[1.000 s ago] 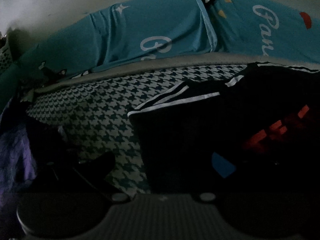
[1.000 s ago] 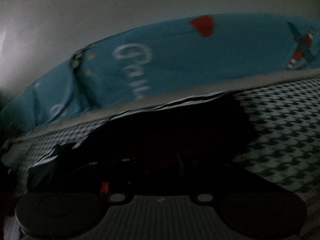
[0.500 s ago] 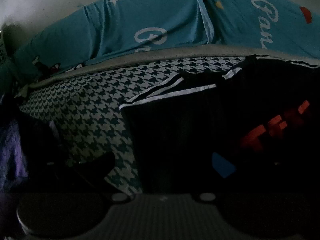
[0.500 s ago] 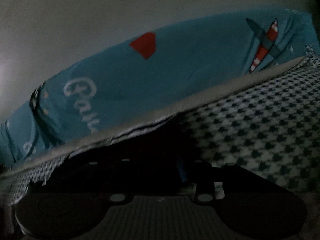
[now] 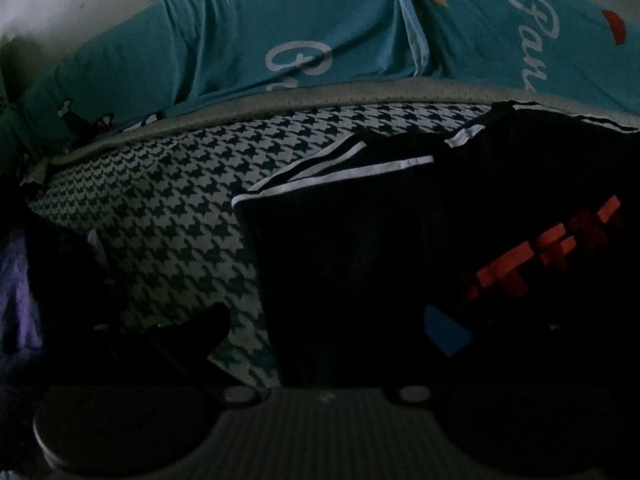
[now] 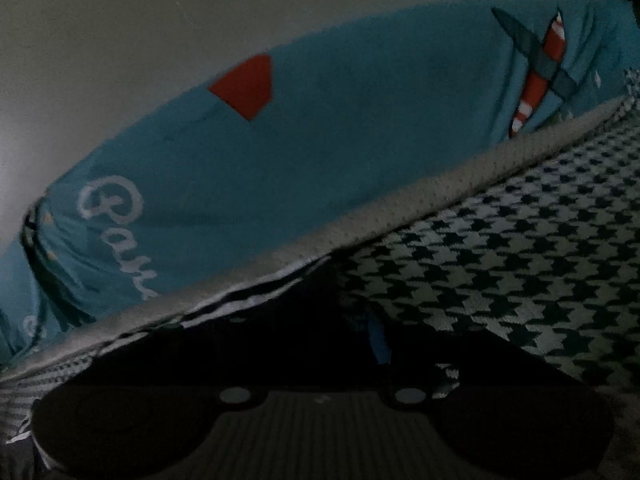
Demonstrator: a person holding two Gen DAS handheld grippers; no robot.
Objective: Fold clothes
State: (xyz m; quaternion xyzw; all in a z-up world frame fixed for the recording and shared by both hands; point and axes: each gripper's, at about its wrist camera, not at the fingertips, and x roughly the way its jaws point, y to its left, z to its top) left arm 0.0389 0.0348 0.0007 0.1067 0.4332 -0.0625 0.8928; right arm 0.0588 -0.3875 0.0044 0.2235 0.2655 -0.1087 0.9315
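Left gripper [image 5: 320,332] — jaw state indiscernible; dark garment [image 5: 380,260], centre-right on the houndstooth sheet [image 5: 168,216], partly folded; right gripper [image 6: 320,344], lower centre — jaws just opening, cloth between; further folds likely remain.

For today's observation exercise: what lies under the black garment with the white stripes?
The black garment lies on a houndstooth cover, which shows to its left and, in the right wrist view, to its right. What sits directly beneath the garment's middle is covered.
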